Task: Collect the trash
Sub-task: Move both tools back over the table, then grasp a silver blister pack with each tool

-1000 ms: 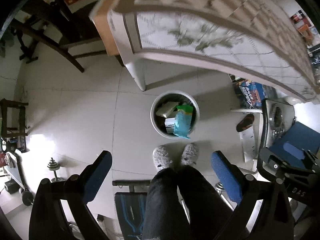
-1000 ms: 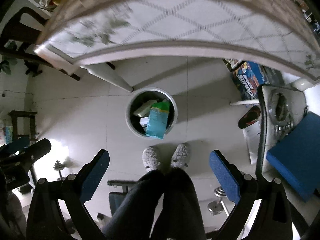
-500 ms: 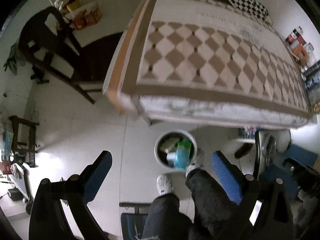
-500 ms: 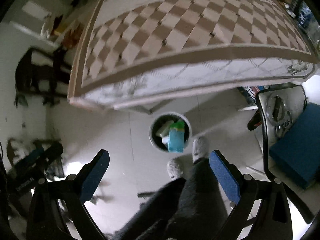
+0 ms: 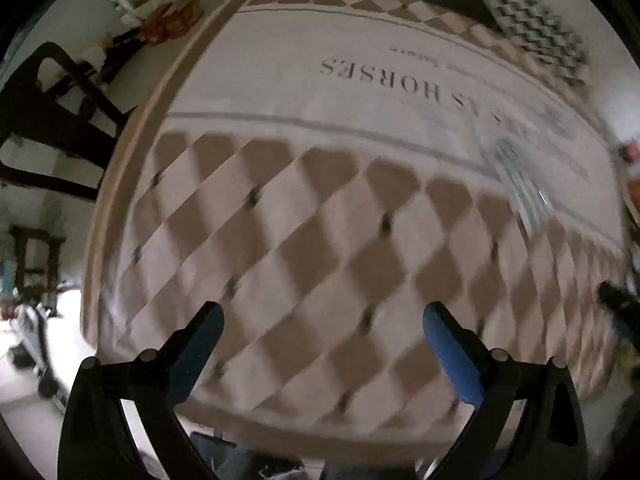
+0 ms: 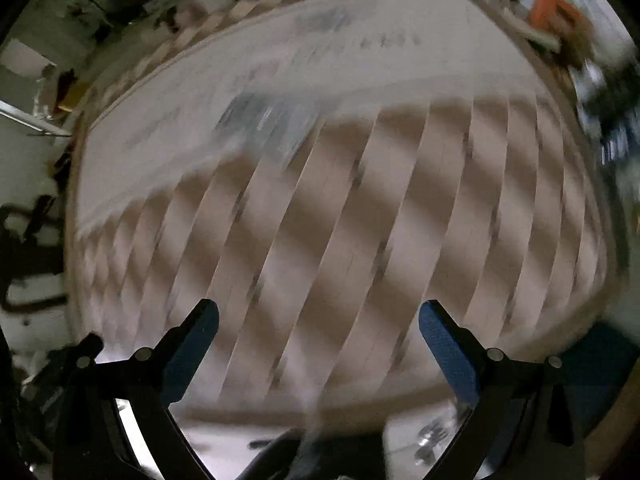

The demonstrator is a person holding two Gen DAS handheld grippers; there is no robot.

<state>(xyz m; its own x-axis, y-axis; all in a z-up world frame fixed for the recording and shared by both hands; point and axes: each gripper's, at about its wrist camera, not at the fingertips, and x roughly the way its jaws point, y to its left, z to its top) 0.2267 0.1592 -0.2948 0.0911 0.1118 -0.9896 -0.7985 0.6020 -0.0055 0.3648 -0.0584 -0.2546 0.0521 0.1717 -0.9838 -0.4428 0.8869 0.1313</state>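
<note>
Checkered brown-and-cream tabletop [image 5: 320,240] now fills both views where the bin showed a moment ago. Our left claw [image 5: 320,354] and right claw [image 6: 319,340] hang apart, empty. We judge the clear crinkled wrapper [image 5: 520,188] on the cloth's white band the next trash.

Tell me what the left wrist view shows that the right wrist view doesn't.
Only the left wrist view shows readable black lettering on the cloth, a crinkled clear wrapper, and a dark wooden chair.

Only the right wrist view shows a smeared blue-grey patch, too blurred to identify.

Both show the brown-and-cream checkered tablecloth and an open, empty gripper: left gripper, right gripper.
</note>
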